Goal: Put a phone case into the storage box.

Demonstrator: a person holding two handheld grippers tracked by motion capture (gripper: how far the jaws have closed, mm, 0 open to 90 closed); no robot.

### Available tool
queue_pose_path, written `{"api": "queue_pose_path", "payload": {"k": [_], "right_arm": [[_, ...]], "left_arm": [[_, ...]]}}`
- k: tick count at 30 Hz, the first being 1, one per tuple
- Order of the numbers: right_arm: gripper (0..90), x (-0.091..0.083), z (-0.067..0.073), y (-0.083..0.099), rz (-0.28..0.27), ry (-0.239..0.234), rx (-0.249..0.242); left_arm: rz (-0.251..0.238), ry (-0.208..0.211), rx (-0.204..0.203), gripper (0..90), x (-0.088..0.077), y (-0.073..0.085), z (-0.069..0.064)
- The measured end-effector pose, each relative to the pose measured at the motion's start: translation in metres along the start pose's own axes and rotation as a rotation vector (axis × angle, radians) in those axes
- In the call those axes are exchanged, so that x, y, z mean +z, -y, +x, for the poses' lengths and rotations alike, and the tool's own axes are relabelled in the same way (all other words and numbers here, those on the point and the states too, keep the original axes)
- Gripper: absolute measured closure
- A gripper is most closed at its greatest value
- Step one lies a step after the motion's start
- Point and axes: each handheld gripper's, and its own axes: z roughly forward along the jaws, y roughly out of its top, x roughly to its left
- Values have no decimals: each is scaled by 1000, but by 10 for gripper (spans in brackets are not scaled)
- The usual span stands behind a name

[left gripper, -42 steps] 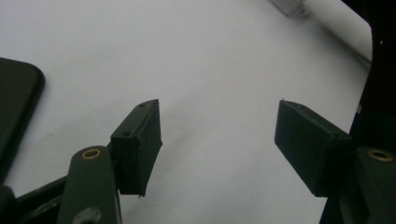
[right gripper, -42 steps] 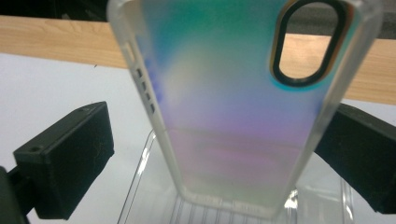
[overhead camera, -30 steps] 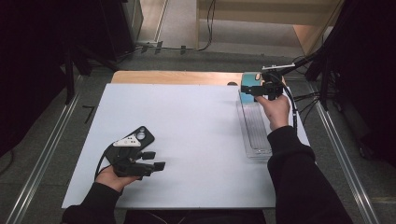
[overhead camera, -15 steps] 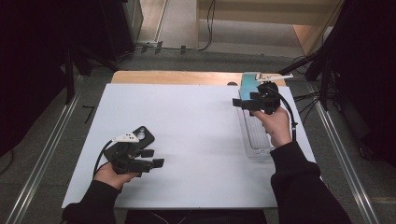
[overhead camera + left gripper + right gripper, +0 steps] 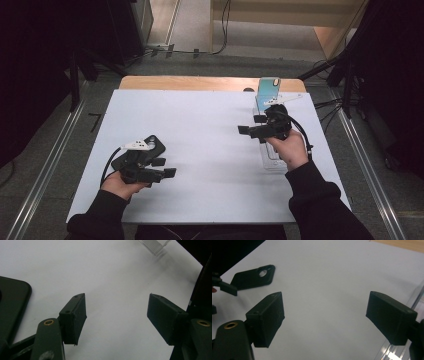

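As I steer toward the flat black plastic phone case (image 5: pixel 154 144):
Left fingers (image 5: pixel 75 317): released, empty, beside the case.
Right fingers (image 5: pixel 268 320): apart, just been closing, nothing between.
Advice: I should approach low and straddle one edge.

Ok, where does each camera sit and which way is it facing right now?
High view: above the near table edge, looking forward and down; both forearms, left gripper, right gripper.
Left gripper view: rides the left gripper, faces across the white table; jaws open.
Right gripper view: rides the right gripper, faces the black phone case; jaws open.
Shared: case, clear tray.
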Motion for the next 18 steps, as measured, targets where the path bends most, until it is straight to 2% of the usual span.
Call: {"api": "queue_pose_path", "payload": {"k": [4,7,10,15,18], "right_arm": [[137,-1,10,9,15,-39,-27],[209,-3,15,15,33,-65,-43],[209,-5,18,22,39,-98,-53],[214,-8,22,35,56,-124,-72],[214,-10,25,44,80,-153,-106]], "left_arm": [[1,-1,0,319,-1,0,0],[-1,-3,0,319,-1,0,0],[0,-2,3,319,-1,0,-1],[-2,0,0,319,-1,0,-1],[-6,0,2,319,-2,0,-1]]}}
